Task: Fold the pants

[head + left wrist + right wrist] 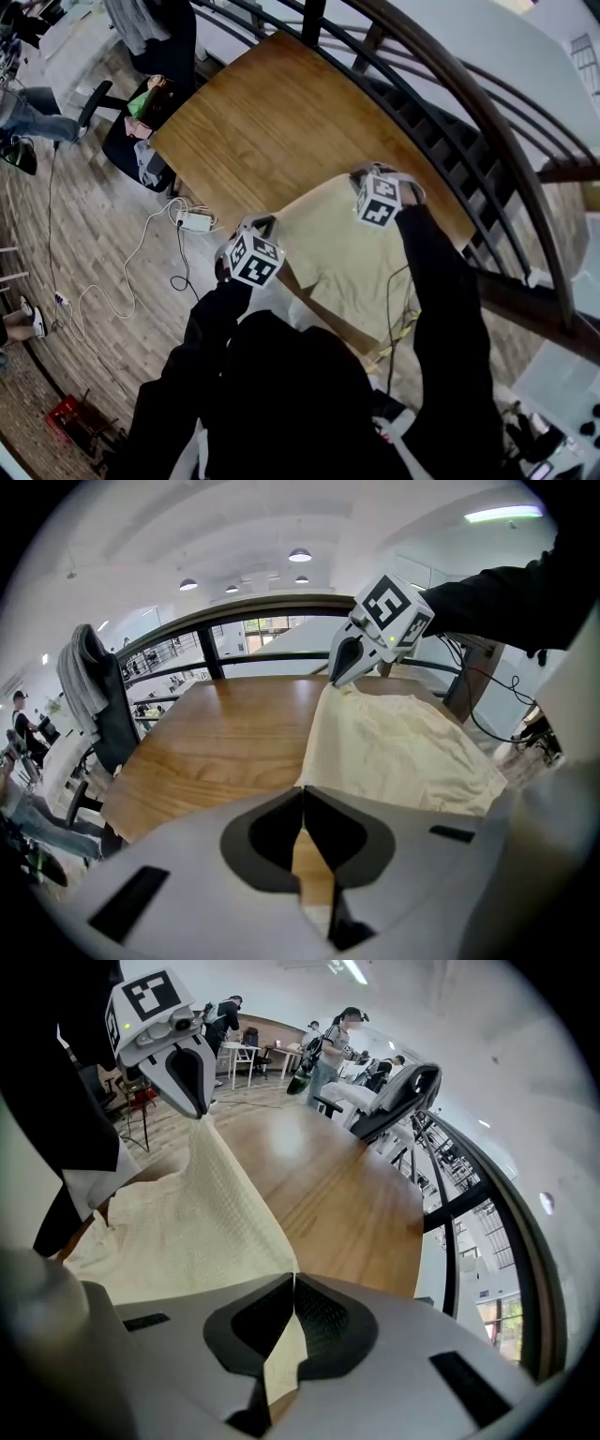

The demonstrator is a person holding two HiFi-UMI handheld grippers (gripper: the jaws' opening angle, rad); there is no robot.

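Cream pants [337, 258] lie on the near part of a wooden table [272, 122], their far edge lifted off the top. My left gripper [265, 223] is shut on the left corner of that edge, with cloth pinched between its jaws [302, 803]. My right gripper [362, 173] is shut on the right corner, and a strip of cloth hangs through its jaws [291, 1288]. Each gripper shows in the other's view: the right gripper [343, 672] and the left gripper [192, 1101] both pull the pants [403, 747] [187, 1232] up into a taut ridge.
A dark curved railing [487, 141] runs along the table's right side. A black office chair [141, 122] with clothes on it stands at the left end. Cables and a power strip [195, 221] lie on the wooden floor. People stand far off [333, 1030].
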